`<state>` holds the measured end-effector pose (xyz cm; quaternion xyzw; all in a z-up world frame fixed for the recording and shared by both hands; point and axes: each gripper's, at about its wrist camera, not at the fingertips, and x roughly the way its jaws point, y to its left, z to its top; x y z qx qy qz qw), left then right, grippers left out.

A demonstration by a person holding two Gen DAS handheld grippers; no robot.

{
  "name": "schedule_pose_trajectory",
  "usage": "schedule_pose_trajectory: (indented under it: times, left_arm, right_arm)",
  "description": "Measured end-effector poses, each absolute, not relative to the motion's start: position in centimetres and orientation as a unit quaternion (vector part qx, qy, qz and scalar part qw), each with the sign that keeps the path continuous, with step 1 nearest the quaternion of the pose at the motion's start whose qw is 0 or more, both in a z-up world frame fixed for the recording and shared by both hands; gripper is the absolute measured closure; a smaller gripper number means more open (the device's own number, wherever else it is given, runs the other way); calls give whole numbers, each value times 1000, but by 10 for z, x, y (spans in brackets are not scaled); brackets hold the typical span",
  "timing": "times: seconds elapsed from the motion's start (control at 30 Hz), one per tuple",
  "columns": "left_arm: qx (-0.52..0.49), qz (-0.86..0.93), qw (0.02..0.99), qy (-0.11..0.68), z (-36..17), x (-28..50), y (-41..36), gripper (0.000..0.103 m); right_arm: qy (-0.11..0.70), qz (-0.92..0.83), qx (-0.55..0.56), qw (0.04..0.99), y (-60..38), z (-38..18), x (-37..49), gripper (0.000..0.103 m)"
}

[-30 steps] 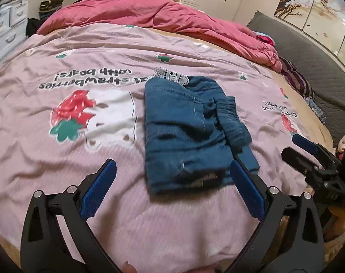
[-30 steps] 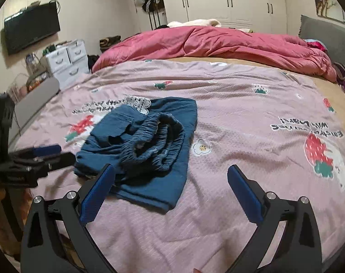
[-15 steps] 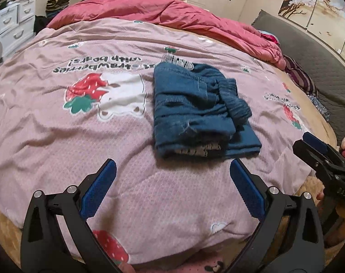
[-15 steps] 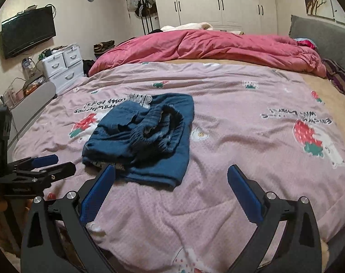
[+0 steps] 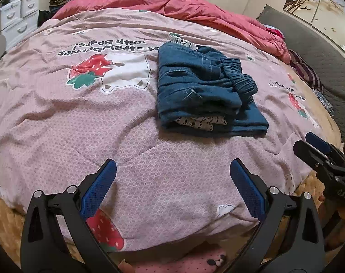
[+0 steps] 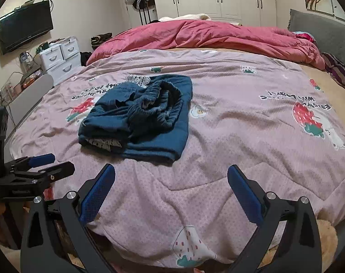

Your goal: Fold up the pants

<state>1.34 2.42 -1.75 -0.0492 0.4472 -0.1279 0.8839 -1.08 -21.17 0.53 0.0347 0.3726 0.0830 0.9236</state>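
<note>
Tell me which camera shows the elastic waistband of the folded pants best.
Right wrist view: the waistband faces that camera, its gathered opening visible atop the pants. The left wrist view shows it only edge-on, along the pile's right side.

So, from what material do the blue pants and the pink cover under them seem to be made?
The pants look like soft denim or a denim-look cotton, matte: dark blue, pale contrast stitching, a gathered elastic waistband, white lace trim at the hem. The cover looks like a quilted cotton or polyester fabric, matte, with a small woven-looking pattern, stitched seams and printed strawberries. Fibre content cannot be confirmed by sight.
</note>
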Motion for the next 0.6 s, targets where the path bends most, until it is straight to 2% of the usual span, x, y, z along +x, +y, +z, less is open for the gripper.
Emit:
schedule_pose_trajectory:
  times: [0.6]
  left_arm:
    - [-46, -115, 888, 443, -22, 21, 20, 9]
  right_arm:
    - [382, 86, 34, 920, -206, -5, -5, 4]
